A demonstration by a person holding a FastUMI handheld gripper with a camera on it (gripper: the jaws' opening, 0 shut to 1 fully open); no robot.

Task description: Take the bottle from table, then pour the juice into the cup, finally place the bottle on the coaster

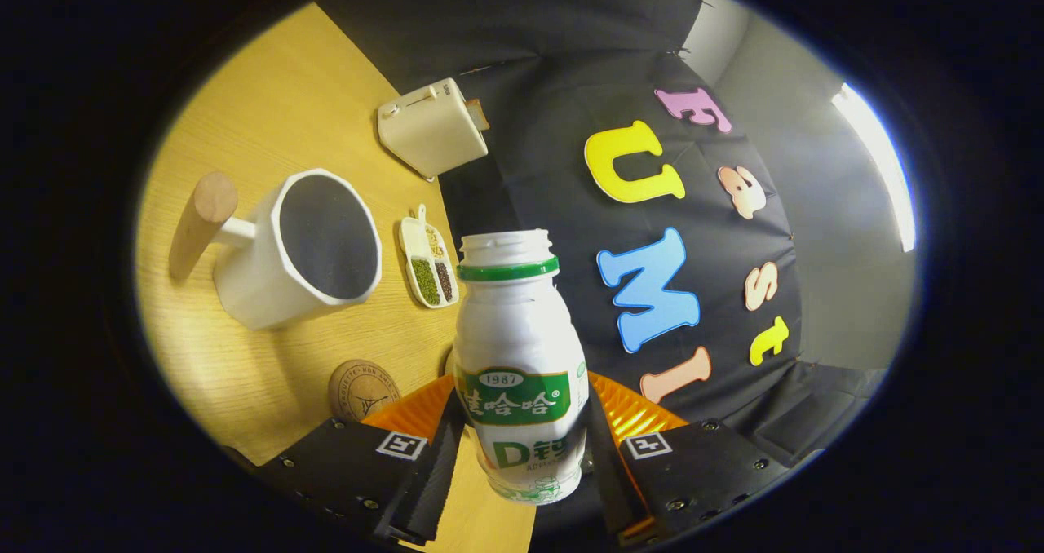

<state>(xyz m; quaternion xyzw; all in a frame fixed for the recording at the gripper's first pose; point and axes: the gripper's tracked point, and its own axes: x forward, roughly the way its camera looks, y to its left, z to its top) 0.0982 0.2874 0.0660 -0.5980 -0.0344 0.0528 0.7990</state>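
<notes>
Gripper (522, 447) clamps bottle (519, 365), uncapped, tilted near cup (306, 247). Risk: mouth misses rim, juice hits table (269, 112).

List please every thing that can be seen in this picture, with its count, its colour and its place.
bottle: one, white with a green neck ring and green label, cap off, held between the fingers, tilted with the view.
cup: one, white with a dark inside and a wooden handle, on the table beyond the fingers, beside the bottle.
coaster: one, brown and round, on the table just ahead of the fingers, near the cup.
small dish: one, white, divided, with green and dark grains, between the cup and the bottle's neck.
toaster: one, cream, at the table's far edge, by the black cloth wall.
table: one, light wood.
gripper: one, both fingers pressing the bottle's lower body.
</notes>
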